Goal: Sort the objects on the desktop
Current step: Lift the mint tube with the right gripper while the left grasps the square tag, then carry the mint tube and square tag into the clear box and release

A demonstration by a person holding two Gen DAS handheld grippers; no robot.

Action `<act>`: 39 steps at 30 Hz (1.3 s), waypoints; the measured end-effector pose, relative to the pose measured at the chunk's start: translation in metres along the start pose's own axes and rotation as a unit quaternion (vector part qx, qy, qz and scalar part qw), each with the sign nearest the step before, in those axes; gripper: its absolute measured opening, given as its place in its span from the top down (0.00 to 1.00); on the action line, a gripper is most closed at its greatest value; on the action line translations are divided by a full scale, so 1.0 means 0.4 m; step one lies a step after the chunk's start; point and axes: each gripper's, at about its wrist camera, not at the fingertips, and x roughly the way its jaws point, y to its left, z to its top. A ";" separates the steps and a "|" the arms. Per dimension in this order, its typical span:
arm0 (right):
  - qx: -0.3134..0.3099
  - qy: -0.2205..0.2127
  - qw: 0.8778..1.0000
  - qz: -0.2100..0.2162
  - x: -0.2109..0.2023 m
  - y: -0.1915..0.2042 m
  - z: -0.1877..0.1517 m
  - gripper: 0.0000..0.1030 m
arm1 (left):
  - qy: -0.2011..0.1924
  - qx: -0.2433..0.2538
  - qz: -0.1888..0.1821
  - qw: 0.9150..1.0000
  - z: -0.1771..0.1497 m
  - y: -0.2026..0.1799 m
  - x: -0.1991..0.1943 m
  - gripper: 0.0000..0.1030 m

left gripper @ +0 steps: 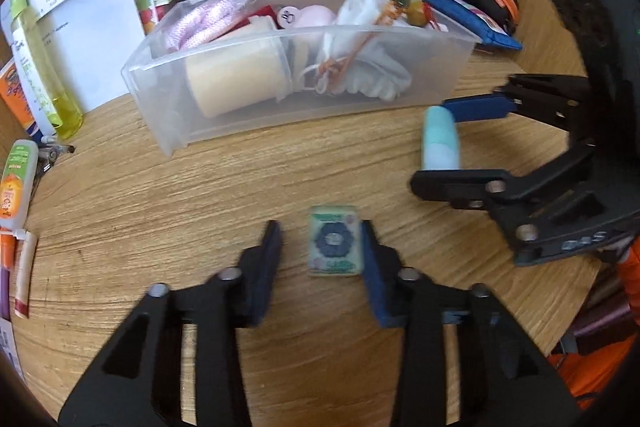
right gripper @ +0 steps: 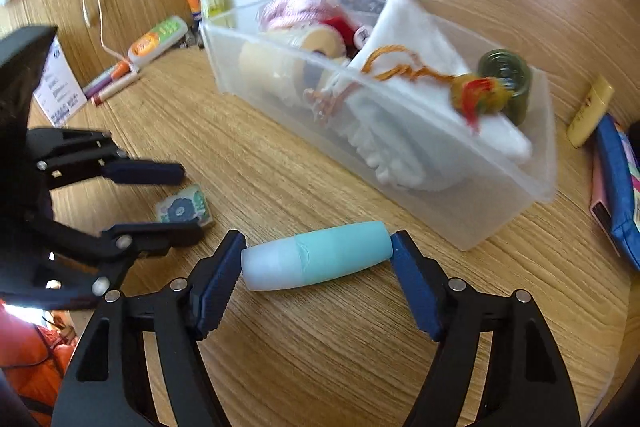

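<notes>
Firstly, my listing from the left wrist view, running left to right.

1. Yellow bottle (left gripper: 44,67), at 9 o'clock, lying beside a folded sheet of paper (left gripper: 92,27) on the wooden table (left gripper: 160,207).
2. Clear box (left gripper: 240,131), at 12 o'clock, holding a cream roll (left gripper: 236,83) at its left end and a white cloth (left gripper: 368,27) with an orange cord towards its right end.
3. Small green tile (left gripper: 335,246), the task's thing on my left side, flat on the table at 6 o'clock, near the box but apart from it.
4. Left gripper (left gripper: 320,231), released: the tile lies between its blue pads; the right pad is against the tile's edge, while the left pad stands clear of it.
5. Blue pouch (left gripper: 472,23), at 1 o'clock, behind the box's right end.
6. Right gripper (left gripper: 430,145), at 3 o'clock, grasping a teal tube (left gripper: 440,143).

From the right wrist view, the tube lies crosswise at 6 o'clock, low over the table, one pad pressed on its white end and the other on its teal end. The box sits just beyond it at 1 o'clock; the left gripper and the tile are at 9 o'clock.
</notes>
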 end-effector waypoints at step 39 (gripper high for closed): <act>0.099 -0.148 0.983 -0.050 -0.207 -0.187 0.135 0.31 | -0.139 -0.096 0.005 0.986 0.241 0.208 -0.141 0.77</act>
